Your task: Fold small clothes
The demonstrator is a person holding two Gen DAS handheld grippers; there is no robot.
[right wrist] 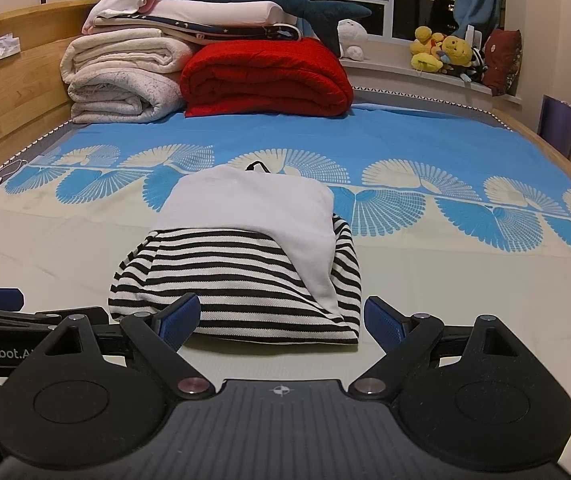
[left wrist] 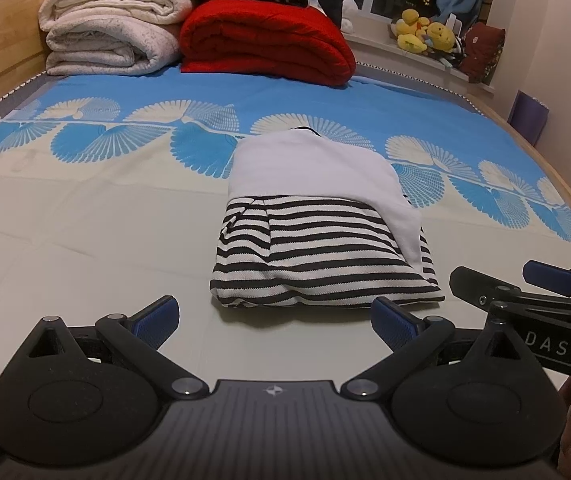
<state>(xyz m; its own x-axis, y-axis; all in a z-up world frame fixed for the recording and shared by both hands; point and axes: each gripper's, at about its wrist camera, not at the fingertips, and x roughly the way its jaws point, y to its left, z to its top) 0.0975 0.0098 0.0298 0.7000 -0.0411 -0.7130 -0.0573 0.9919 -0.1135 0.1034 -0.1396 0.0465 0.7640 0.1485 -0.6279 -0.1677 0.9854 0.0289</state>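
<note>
Your left gripper is spread wide, both blue pads apart w/ nothing between them, held low over the bed sheet. The folded striped garment lies just ahead of it & a bit to its right, flat on the sheet, not touching either pad. It's a black-and-white striped piece w/ a plain white section folded over its far half & down its right side.

Your right gripper is spread wide too, empty. The same garment sits straight ahead of it, near edge just beyond the fingertips; the left pad overlaps the stripes in view, but can't tell if it touches the cloth. The right pad is clear of it, just off the garment's right corner.

The two grippers are side by side at the near edge of the bed: the right one shows at the right rim of the left wrist view, the left one at the left rim of the right wrist view.

Far beyond the garment, at the head of the bed: a red blanket beside a stack of cream blankets, well apart from both grippers.
</note>
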